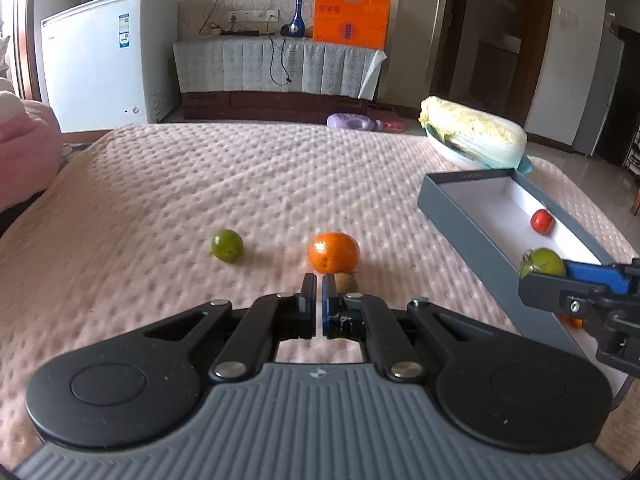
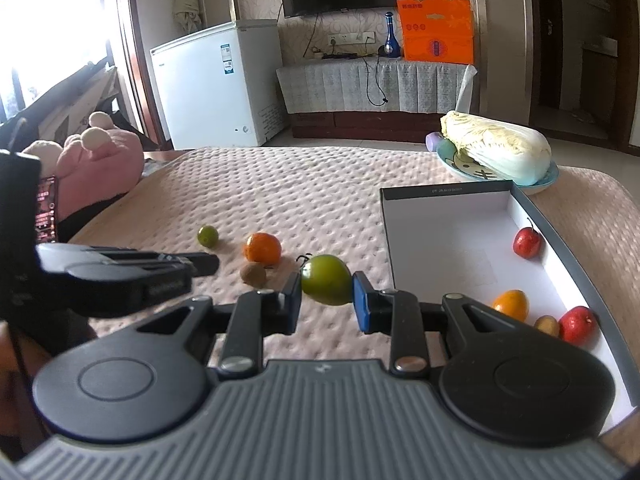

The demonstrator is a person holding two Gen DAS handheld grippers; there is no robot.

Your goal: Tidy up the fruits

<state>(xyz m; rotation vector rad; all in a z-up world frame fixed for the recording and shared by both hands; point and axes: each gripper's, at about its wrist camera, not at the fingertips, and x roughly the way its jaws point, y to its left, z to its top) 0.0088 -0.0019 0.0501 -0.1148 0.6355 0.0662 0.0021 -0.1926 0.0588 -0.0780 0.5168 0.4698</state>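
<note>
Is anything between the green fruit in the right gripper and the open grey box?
Nothing visible. The right gripper holds the round green fruit above bare pink quilt, left of the grey white-lined box. Only the box's low left wall lies between them, and the floor behind it is bare.

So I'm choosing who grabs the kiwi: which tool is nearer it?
Left. The left tool sits shut right beside the kiwi; the right tool, holding the green tomato, is farther, toward the box.

Left gripper [image 1: 319, 280] has its fingers pressed together; right gripper [image 2: 327, 294] fingers clamp a green fruit [image 2: 326, 280]
</note>
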